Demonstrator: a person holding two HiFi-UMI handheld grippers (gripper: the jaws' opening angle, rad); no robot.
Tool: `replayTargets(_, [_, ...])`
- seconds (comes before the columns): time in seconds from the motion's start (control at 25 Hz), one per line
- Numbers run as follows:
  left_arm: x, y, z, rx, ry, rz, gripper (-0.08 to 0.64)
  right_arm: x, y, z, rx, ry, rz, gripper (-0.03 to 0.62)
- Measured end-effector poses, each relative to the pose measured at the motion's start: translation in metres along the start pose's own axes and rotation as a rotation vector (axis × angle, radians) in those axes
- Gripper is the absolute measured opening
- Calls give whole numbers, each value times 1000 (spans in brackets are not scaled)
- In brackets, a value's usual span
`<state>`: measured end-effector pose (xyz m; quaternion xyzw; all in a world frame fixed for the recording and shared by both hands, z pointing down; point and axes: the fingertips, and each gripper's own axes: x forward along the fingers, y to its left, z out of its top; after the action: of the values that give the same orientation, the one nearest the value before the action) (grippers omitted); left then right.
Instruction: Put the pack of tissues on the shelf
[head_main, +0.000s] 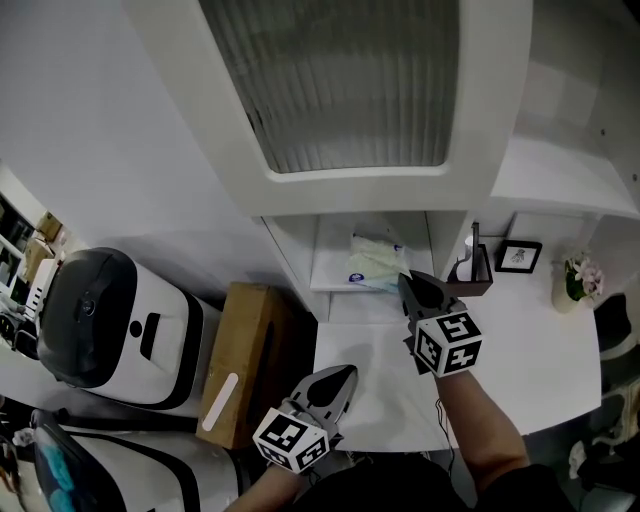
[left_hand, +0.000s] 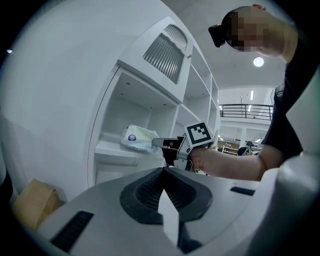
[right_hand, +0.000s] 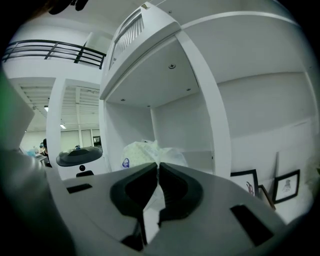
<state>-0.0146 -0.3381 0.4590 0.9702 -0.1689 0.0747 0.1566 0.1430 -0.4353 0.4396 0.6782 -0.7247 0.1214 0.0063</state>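
The pack of tissues (head_main: 376, 262) is white soft plastic with a blue round label, and it lies on the low shelf board (head_main: 333, 277) of the white cabinet. My right gripper (head_main: 405, 283) is shut on the pack's near edge at the front of the shelf. In the right gripper view the pack (right_hand: 145, 152) bulges just beyond the pinching tips (right_hand: 157, 167). From the left gripper view, the pack (left_hand: 136, 138) rests on the shelf (left_hand: 107, 148) with the right gripper (left_hand: 155, 143) at its side. My left gripper (head_main: 343, 378) hangs shut and empty over the desk, and its tips (left_hand: 162, 172) meet.
A white desk (head_main: 530, 370) runs under the cabinet. On it to the right stand a dark pen holder (head_main: 476, 270), a framed picture (head_main: 518, 256) and a flower pot (head_main: 573, 281). A cardboard box (head_main: 240, 360) and a white machine with a black top (head_main: 100, 320) sit at left.
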Motion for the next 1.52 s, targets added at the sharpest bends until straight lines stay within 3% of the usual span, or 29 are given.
replayTargets(0.48, [9, 13, 1, -13, -4, -33, 5, 25, -8, -4, -10, 42, -48, 8])
replayTargets(1.08, [11, 18, -5, -42, 0, -39, 5, 37, -10, -1, -104, 82, -118, 9])
replayTargets(1.36, [9, 14, -3, -45, -2, -39, 5, 37, -8, 1, -69, 65, -101, 14])
replayTargets(1.52, [7, 9, -2, -38, -7, -31, 5, 33, -8, 3, -38, 39, -90, 69])
